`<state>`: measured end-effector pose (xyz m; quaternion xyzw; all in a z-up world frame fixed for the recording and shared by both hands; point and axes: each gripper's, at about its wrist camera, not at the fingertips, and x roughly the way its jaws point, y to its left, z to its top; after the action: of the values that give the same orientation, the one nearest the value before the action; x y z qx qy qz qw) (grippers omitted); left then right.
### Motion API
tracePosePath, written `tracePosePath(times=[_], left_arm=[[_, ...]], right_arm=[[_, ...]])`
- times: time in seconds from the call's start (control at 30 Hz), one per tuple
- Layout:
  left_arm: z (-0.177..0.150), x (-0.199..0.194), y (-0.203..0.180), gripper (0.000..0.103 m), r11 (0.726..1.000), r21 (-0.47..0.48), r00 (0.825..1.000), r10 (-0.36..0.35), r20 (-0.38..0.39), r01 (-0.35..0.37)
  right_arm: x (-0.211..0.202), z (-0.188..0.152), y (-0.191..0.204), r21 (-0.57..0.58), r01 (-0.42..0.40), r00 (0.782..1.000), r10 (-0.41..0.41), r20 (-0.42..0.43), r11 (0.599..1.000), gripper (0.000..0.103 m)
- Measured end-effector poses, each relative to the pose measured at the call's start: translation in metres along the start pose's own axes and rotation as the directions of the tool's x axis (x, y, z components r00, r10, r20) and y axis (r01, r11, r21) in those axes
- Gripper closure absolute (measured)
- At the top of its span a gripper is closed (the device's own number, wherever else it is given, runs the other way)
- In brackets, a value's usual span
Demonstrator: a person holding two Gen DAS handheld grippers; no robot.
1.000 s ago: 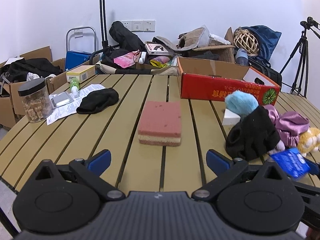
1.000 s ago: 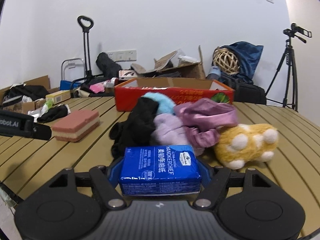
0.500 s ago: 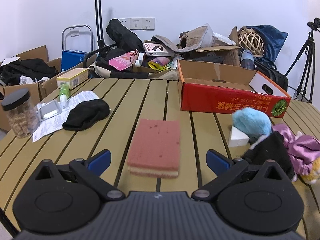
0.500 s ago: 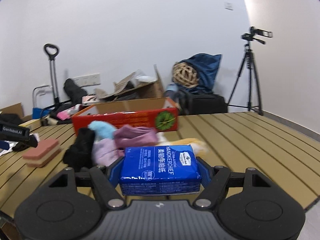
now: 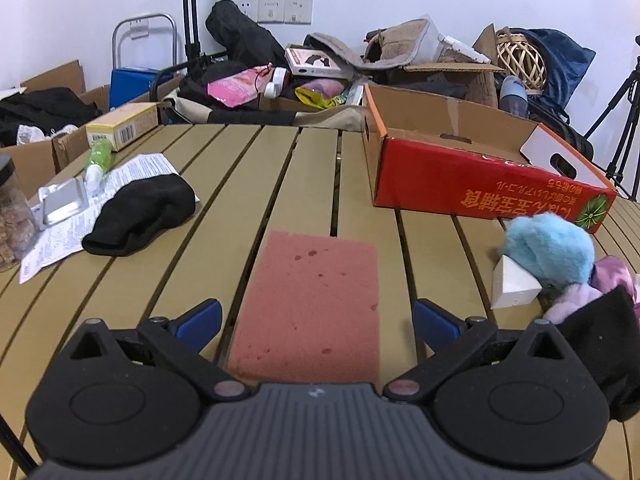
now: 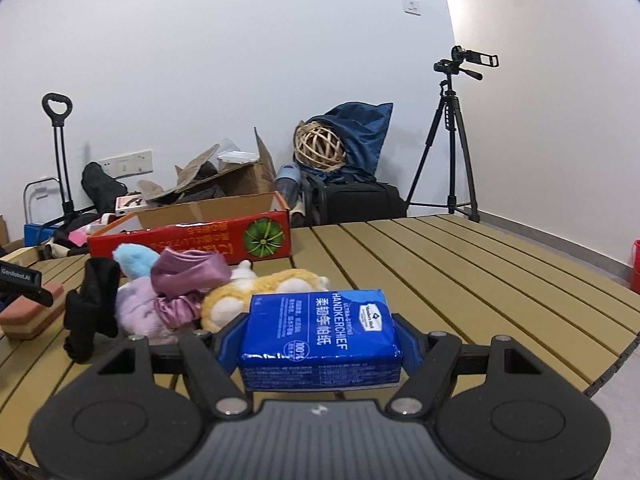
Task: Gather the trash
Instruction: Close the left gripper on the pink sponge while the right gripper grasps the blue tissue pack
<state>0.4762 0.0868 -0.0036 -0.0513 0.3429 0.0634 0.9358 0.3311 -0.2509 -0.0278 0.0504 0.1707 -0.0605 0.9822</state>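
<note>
Sponge (image 5: 310, 304) lies flat on the slatted table (image 5: 256, 184), near its front edge, and the left gripper (image 5: 316, 320) hangs over it with jaws wide apart, one blue pad on each side of the sponge and neither touching it. To the left, a black cloth (image 5: 140, 214) rests partly on a printed sheet (image 5: 60, 232) towards the left edge, with a silver blister pack (image 5: 62, 202) and a small green tube (image 5: 96, 160) beside it. A red box (image 5: 480, 188) stands open towards the far right of the table.

In the right wrist view the right gripper (image 6: 318, 342) is clamped on a blue tissue pack (image 6: 320, 336) (the label reads "HANDKERCHIEF"), held above the table's front edge. Just beyond the pack sits a heap of soft things: a yellow plush toy (image 6: 256, 296), a purple scrunchie (image 6: 188, 276), a blue fluffy piece (image 6: 134, 260) and a black glove (image 6: 90, 308). The right half of the table is bare up to its curved edge. A tripod (image 6: 452, 140) stands on the floor behind, by the wall.
</note>
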Motion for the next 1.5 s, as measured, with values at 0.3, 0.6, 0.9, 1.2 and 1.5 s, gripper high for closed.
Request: tracePosePath(times=[0.3,0.6,0.9,1.2,1.5], left_arm=[[-0.002,0.018,0.003,0.001,1.000,-0.002,0.999,-0.005,-0.053,0.005],[-0.002,0.020,0.003,0.014,1.000,0.005,0.999,0.020,-0.040,-0.020],[-0.001,0.014,0.006,0.033,0.999,0.015,0.999,0.032,-0.023,-0.031],[-0.002,-0.004,0.000,0.033,0.998,0.037,0.998,0.057,0.007,-0.058],[-0.010,-0.045,-0.007,0.033,0.998,-0.004,0.996,0.066,0.065,-0.066]], right_arm=[[0.003,-0.003,0.004,-0.008,0.018,1.000,-0.018,-0.008,1.000,0.031],[0.003,-0.003,0.006,-0.014,0.015,1.000,-0.015,-0.008,1.000,0.031],[-0.001,-0.003,0.005,-0.017,0.000,1.000,-0.001,-0.011,1.000,0.030],[-0.012,-0.003,0.003,-0.007,-0.022,1.000,0.022,0.000,1.000,0.030],[-0.030,0.000,0.000,0.021,-0.050,0.998,0.050,0.029,0.999,0.030]])
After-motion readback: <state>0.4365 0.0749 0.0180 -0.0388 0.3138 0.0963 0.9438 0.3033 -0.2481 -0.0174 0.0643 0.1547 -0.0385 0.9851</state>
